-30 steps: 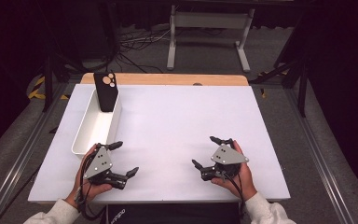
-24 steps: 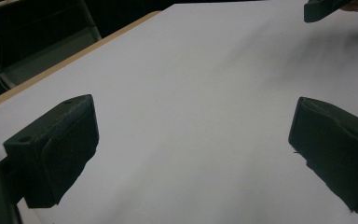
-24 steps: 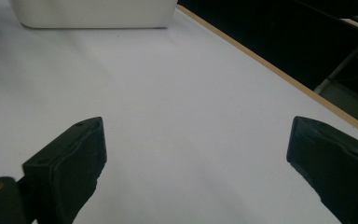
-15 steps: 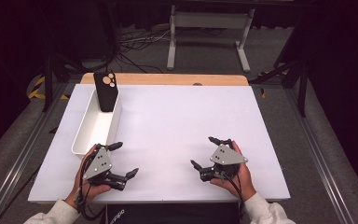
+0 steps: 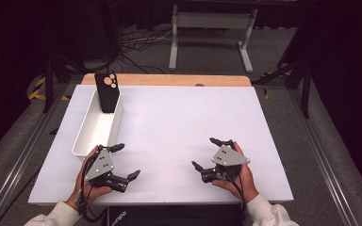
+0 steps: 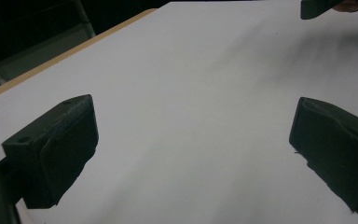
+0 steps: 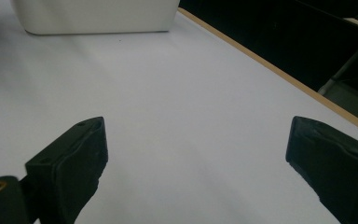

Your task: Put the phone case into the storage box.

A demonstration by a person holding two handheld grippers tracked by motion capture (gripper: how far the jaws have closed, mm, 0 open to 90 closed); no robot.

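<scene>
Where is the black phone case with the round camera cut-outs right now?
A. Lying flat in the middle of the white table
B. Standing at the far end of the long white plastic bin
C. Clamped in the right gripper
B: the high view shows the black phone case propped upright at the far end of the long white plastic bin, well away from both open grippers.

We list one white oblong bin [image 5: 87, 141], open-topped, lying lengthwise along the table's left edge. We also list one black phone case [image 5: 107, 92], camera cutouts uppermost, standing tilted in the bin's far end and leaning on its far rim.
</scene>
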